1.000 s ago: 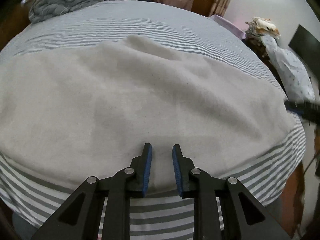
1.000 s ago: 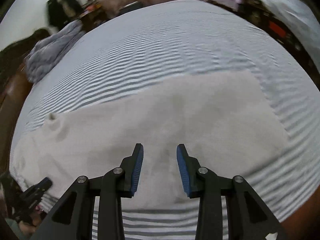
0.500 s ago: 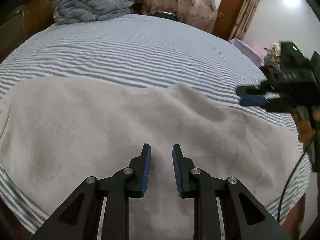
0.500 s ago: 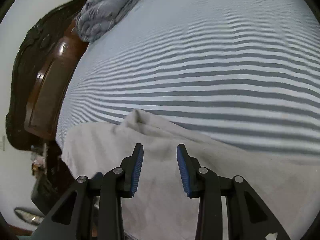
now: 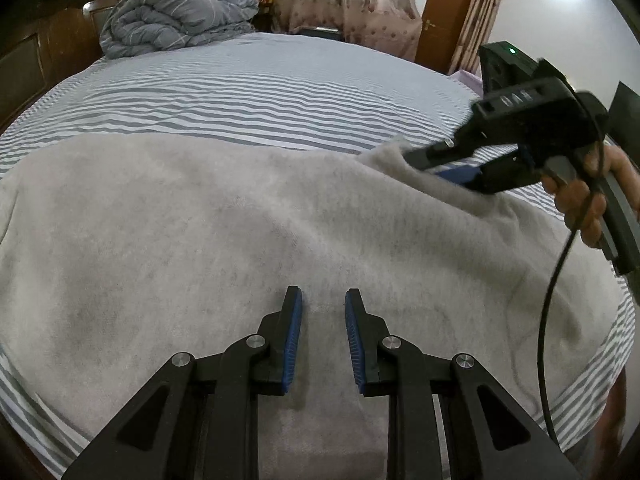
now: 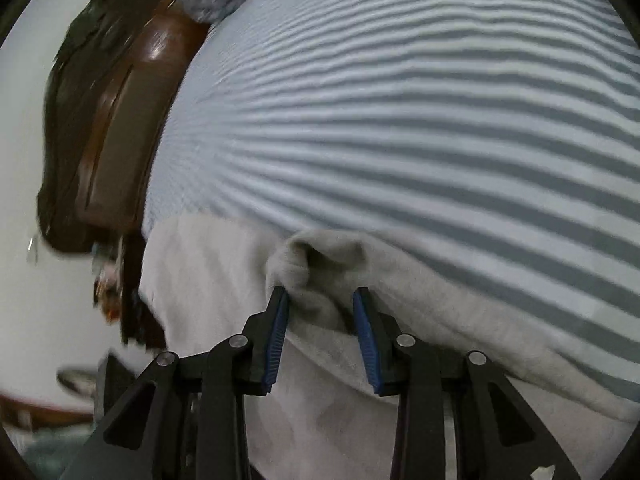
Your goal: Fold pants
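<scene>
Grey fleece pants [image 5: 248,232] lie spread on the striped bed [image 5: 260,92]. The left gripper [image 5: 322,300] hovers above them, jaws apart, empty. Only the right wrist view shows the right gripper [image 6: 320,300] open astride a raised fold at the pants' far edge, not clamped.

The pants [image 5: 248,232] are fuzzy matt fleece, pale grey. The bed [image 5: 280,92] has a smooth striped cotton-looking sheet, and its headboard [image 6: 120,152] is glossy dark wood. Both tools look like matt black plastic (ribbed blue pads [image 5: 294,344], shiny metal pins).
</scene>
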`<state>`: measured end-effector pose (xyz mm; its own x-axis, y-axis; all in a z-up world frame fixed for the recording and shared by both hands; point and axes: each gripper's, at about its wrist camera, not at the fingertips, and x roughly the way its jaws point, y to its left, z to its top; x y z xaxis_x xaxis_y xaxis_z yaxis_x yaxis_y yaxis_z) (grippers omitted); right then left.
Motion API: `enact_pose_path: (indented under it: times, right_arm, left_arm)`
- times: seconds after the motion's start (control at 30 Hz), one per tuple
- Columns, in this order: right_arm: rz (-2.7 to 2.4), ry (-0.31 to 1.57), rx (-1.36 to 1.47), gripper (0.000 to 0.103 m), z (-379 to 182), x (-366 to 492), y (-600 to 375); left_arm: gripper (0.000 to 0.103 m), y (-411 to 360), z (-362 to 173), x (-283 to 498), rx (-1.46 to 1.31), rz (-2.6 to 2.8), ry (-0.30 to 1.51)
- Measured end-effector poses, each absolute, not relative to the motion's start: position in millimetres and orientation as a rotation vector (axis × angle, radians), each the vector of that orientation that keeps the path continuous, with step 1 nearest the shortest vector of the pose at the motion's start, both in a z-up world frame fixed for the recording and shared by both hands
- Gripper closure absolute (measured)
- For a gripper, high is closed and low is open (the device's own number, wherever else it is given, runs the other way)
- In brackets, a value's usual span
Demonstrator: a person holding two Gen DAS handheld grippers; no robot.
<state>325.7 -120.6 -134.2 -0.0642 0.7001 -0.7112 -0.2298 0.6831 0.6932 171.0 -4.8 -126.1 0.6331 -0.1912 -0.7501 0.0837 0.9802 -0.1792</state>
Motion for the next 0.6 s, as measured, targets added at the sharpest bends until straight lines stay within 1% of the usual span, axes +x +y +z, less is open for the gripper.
enact_pose_path:
  times: [0.1, 0.17, 0.33, 0.4, 0.43, 0.47, 0.53, 0.6]
  right_arm:
    - [0.894, 1.481, 0.337, 0.071, -141.8, 316.9, -107.1]
    - [0.908, 1.434, 0.302, 0.070, -141.0, 316.9, -99.8]
    - [0.987, 1.352, 0.435, 0.069, -138.3, 328.7, -89.0]
    - [1.021, 1.319, 0.440, 0.068, -131.7, 330.0, -76.4]
    - [1.008, 1.297, 0.433, 0.072, -126.1, 329.9, -74.3]
    - [0.997, 1.270, 0.433, 0.080, -119.4, 330.4, -73.7]
    - [1.003, 1.210, 0.470, 0.087, -101.4, 332.6, -80.2]
    - [1.001, 1.154, 0.492, 0.090, -81.8, 335.8, -92.0]
  left_arm:
    - [0.079, -3.6, -126.7, 165.9, -0.140, -0.164, 0.866]
    - [0.079, -4.1, -127.7, 164.8, -0.134, -0.166, 0.861]
    - [0.079, -5.5, -128.1, 159.8, -0.128, -0.164, 0.856]
    - [0.079, -6.2, -127.3, 160.2, -0.126, -0.163, 0.855]
    - [0.079, -6.6, -127.2, 159.1, -0.124, -0.162, 0.854]
    - [0.079, -7.0, -127.1, 158.4, -0.124, -0.161, 0.854]
    - [0.079, -6.5, -126.8, 158.3, -0.125, -0.161, 0.853]
    - [0.079, -6.3, -125.7, 157.7, -0.126, -0.162, 0.846]
